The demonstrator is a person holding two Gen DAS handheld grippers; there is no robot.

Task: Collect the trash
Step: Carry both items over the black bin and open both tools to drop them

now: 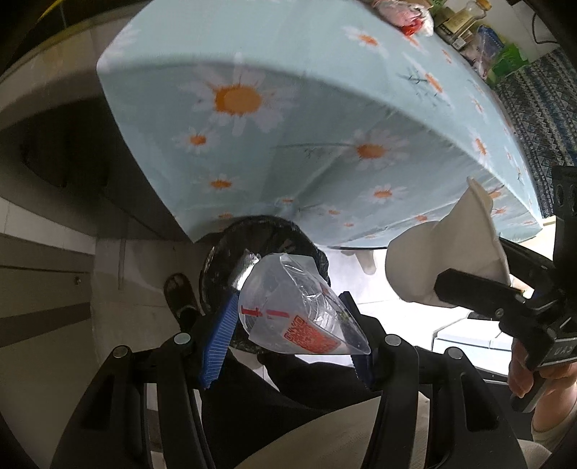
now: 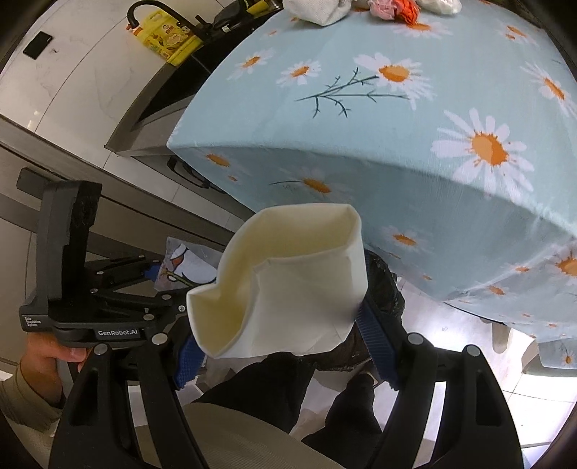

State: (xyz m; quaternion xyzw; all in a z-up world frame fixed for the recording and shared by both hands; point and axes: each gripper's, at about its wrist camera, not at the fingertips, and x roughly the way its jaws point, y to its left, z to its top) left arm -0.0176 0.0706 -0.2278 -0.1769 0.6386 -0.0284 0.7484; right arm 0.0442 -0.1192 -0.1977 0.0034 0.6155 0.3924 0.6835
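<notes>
My left gripper (image 1: 288, 324) is shut on a crushed clear plastic cup (image 1: 288, 306) with red print, held just above a black-lined trash bin (image 1: 267, 227) that stands on the floor by the table corner. My right gripper (image 2: 285, 332) is shut on a crumpled white paper cup (image 2: 288, 281); it also shows in the left wrist view (image 1: 447, 259), to the right of the plastic cup. The bin's black liner (image 2: 386, 285) shows behind the paper cup in the right wrist view. The left gripper body (image 2: 90, 314) is at the left there.
A table with a light blue daisy cloth (image 1: 288, 108) overhangs the bin. Bags and bottles (image 1: 468, 32) sit along its far edge, and cloths (image 2: 324, 9) at its far side. A counter with a sink tap (image 2: 151, 11) lies left. My legs and a sandalled foot (image 1: 180, 296) are below.
</notes>
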